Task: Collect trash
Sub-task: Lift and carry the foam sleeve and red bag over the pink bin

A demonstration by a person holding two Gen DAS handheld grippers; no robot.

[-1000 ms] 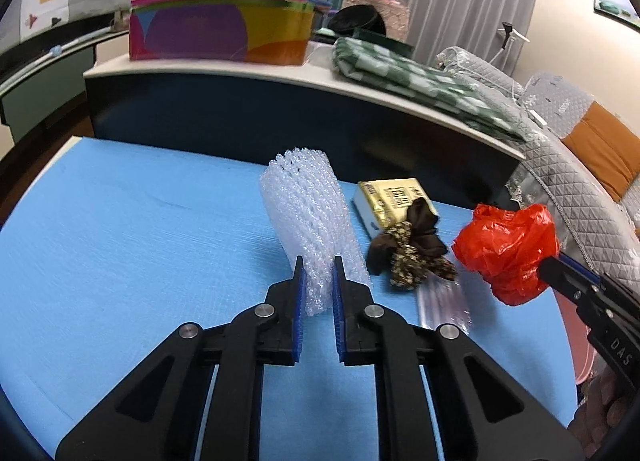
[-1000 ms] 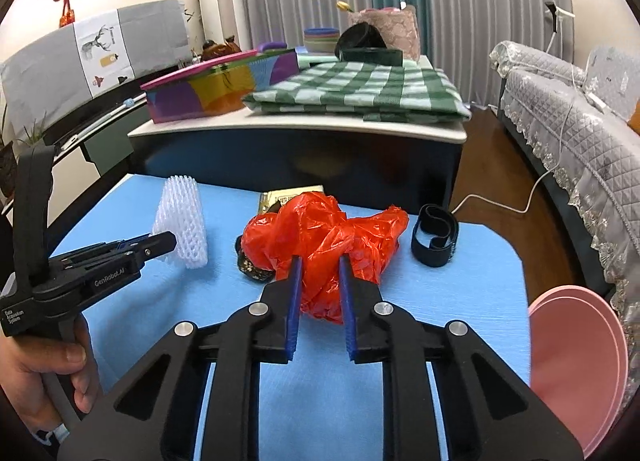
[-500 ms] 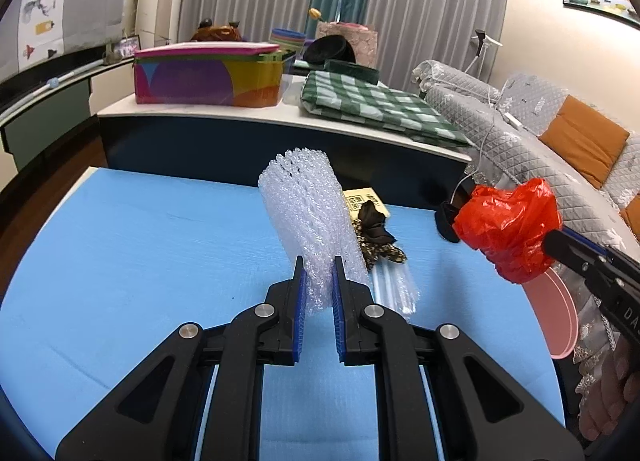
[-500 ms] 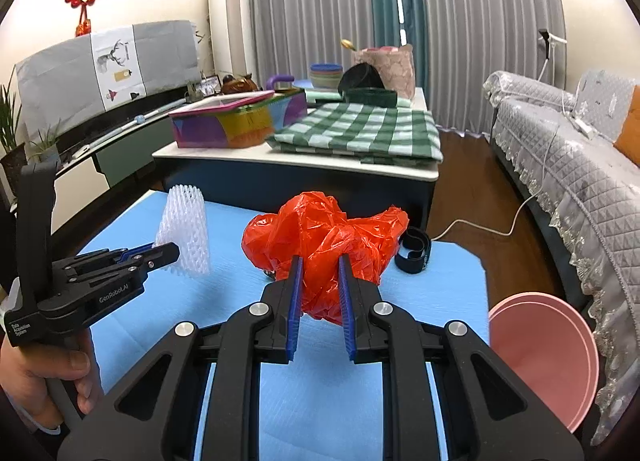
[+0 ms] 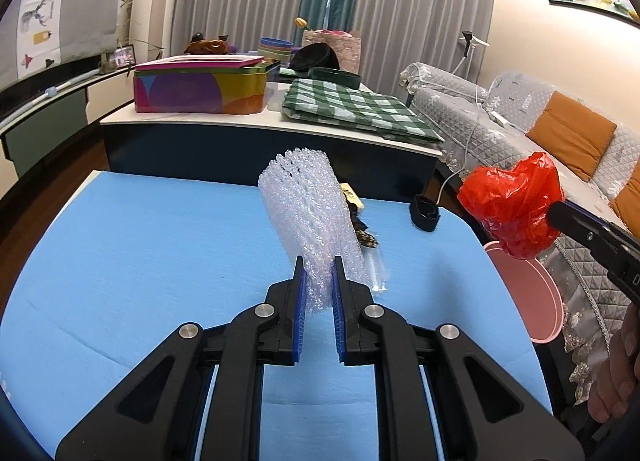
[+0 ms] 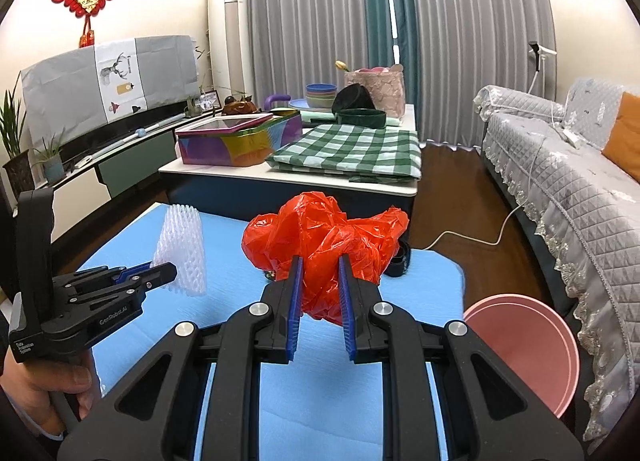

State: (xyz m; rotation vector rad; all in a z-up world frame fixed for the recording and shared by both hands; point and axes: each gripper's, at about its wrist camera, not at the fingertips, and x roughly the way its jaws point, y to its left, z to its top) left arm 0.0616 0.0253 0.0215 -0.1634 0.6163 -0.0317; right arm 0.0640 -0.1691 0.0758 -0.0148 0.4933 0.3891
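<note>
The white foam net sleeve (image 5: 308, 217) and the crumpled red plastic bag (image 6: 326, 245) have both been lifted clear of the blue table (image 5: 140, 245) over the last second; a second ago each was held low over the items in the middle of the table, and both have since been carried up and toward the table's right-hand edge. From this it is judged that the pickup is finished and the carry to the pink bin (image 6: 528, 345) is under way, with the release not yet made.

The sleeve is seen as a translucent, diamond-meshed tube, standing nearly upright and pinched flat at its lower end. The bag is a glossy, bunched wad, bulging out on both sides of the pads.

The left gripper (image 5: 318, 281) is clamped on the sleeve's base above the middle of the table. The right gripper (image 6: 320, 281) is clamped on the bag near the table's right edge, with the pink bin lying just beyond and below that edge.

Still left on the table are a brown patterned bow (image 5: 362, 235), a clear plastic wrapper (image 5: 376, 269) beside it, and a black band (image 5: 425, 215) near the far right corner. It cannot be told whether these also count as trash.
</note>
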